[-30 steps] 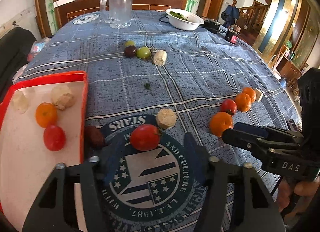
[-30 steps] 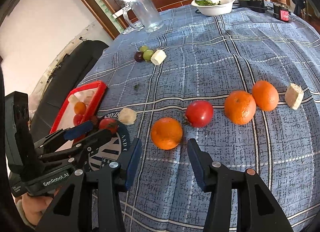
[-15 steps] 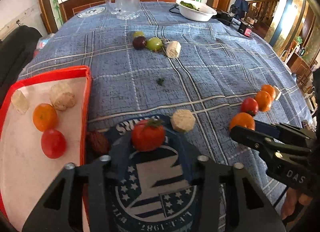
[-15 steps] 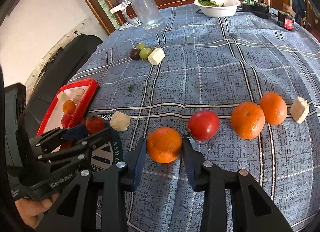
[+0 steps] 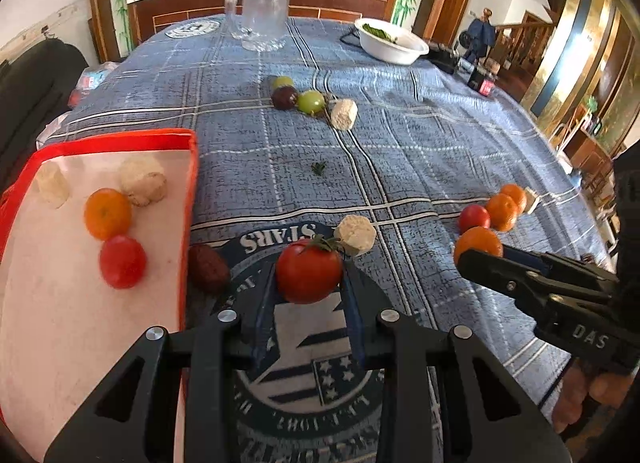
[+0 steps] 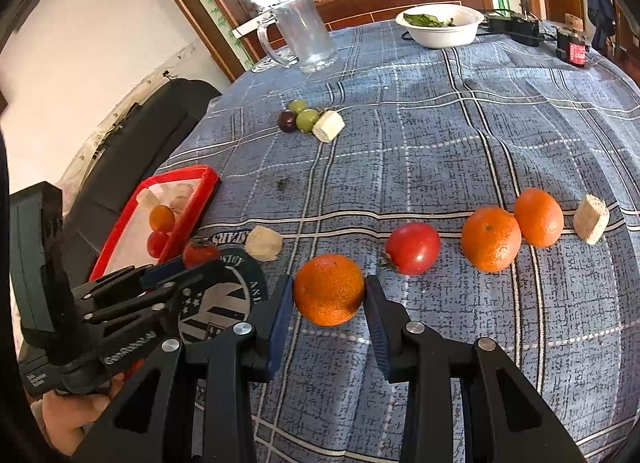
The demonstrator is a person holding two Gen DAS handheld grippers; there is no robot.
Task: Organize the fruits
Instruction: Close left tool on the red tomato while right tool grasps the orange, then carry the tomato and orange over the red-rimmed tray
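A red tomato (image 5: 309, 276) with a green stem sits upright on the round emblem of the blue checked cloth, pinched between two blue-padded fingers (image 5: 265, 303). At its 1 o'clock, touching it, lies a pale chunk (image 5: 355, 234); at its 9 o'clock rests a dark brown fruit (image 5: 208, 268) beside the red tray (image 5: 193, 167). The tray holds an orange (image 5: 107, 213), a small tomato (image 5: 122, 261) and two pale chunks. Another orange (image 6: 329, 289) is held between fingers (image 6: 280, 315); from its 2 o'clock run a tomato (image 6: 413, 248), two oranges and a pale chunk. At 12 o'clock, far off, cluster two green fruits, a dark one and a chunk.
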